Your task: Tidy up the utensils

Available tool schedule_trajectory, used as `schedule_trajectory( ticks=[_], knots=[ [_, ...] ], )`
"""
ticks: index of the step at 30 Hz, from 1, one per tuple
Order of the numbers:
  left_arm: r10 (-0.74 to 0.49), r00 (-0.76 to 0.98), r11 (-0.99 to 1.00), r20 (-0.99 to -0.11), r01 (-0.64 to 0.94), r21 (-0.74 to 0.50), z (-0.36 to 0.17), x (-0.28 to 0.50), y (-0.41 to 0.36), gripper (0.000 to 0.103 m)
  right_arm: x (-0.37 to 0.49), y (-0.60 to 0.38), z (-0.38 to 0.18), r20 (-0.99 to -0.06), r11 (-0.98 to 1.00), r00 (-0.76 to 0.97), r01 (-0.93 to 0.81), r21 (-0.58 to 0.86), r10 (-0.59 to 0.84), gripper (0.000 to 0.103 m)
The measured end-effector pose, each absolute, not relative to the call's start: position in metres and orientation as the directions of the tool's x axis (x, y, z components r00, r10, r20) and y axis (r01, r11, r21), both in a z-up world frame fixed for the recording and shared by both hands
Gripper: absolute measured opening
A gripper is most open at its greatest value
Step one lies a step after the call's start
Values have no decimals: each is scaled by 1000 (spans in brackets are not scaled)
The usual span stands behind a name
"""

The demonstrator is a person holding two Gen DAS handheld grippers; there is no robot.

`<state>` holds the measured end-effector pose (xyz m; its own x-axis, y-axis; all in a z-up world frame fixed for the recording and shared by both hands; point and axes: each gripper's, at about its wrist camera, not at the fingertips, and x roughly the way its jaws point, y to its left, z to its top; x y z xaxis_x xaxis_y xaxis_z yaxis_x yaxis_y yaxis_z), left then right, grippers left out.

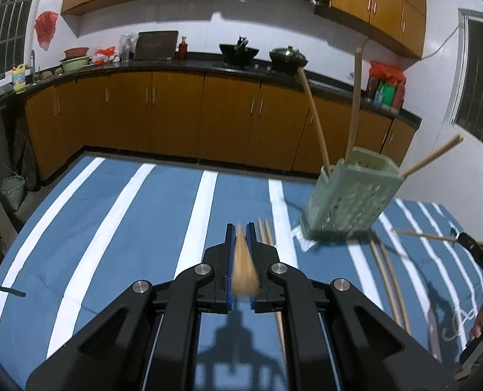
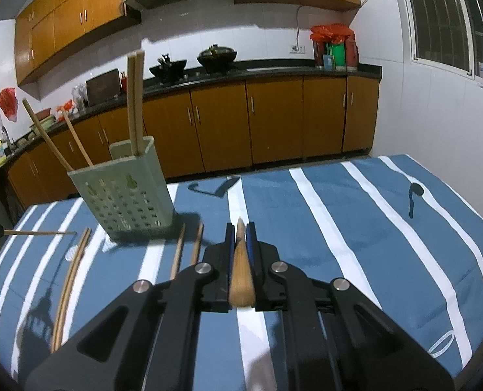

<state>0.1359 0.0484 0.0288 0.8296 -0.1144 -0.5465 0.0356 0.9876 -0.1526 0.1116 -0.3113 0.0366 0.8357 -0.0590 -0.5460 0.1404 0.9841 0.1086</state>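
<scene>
left gripper (image 1: 240, 228) is clenched on a chopstick (image 1: 244, 267), which runs back between the blue pads toward the camera, blurred. right gripper (image 2: 240, 228) likewise grips a second chopstick (image 2: 240, 270), its tapered tip just showing past the fingertips. green perforated holder (image 2: 124, 195) stands on the blue striped cloth (image 2: 339, 228), to the far left in the right wrist view and to the far right in the left wrist view, so it sits between the two tools. four chopsticks already lean in it at scattered angles, two upright at its back corner. loose chopsticks (image 2: 189, 247) lie on the cloth just beside the holder's base, more (image 2: 70, 280) lie near left, and one (image 1: 437, 236) is held out over the cloth by the other tool at the right edge of the left wrist view. a dark spoon (image 2: 414, 195) lies far right, well apart; a dark utensil (image 2: 215, 187) lies beyond the holder. risks, as i judge: both sticks sit lengthwise along the pads, so tilting them to drop in may let them slide out. the holder looks light and the leaning sticks crowd its mouth; a nudge from either stick could tip it or flick one out. both tools converging on the holder could collide.
</scene>
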Motion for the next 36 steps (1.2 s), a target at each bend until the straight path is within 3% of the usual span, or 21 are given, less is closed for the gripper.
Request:
schedule_trajectory(
  ticks=[14,21,25,29,36],
  knots=[
    [-207,911,971,-356,147,-187,111,137,25,7,104,-287,131,-347,959,921,-83,271,178,8],
    [-267,939,947,-218,215,-238,153,141,6,7,110,-264,179,-153,952,971,-139,274,185,8],
    [-276,950,937,-143,233,-259,165,147,-5,7,124,-257,187,-88,956,984,-129,265,158,8],
    [-266,956,941,-123,230,-248,157,165,-20,7,148,-254,176,-113,964,985,-98,248,130,8],
    [-286,936,938,-207,229,-260,114,193,-31,7,180,-245,140,-224,972,965,-83,221,133,8]
  ],
)
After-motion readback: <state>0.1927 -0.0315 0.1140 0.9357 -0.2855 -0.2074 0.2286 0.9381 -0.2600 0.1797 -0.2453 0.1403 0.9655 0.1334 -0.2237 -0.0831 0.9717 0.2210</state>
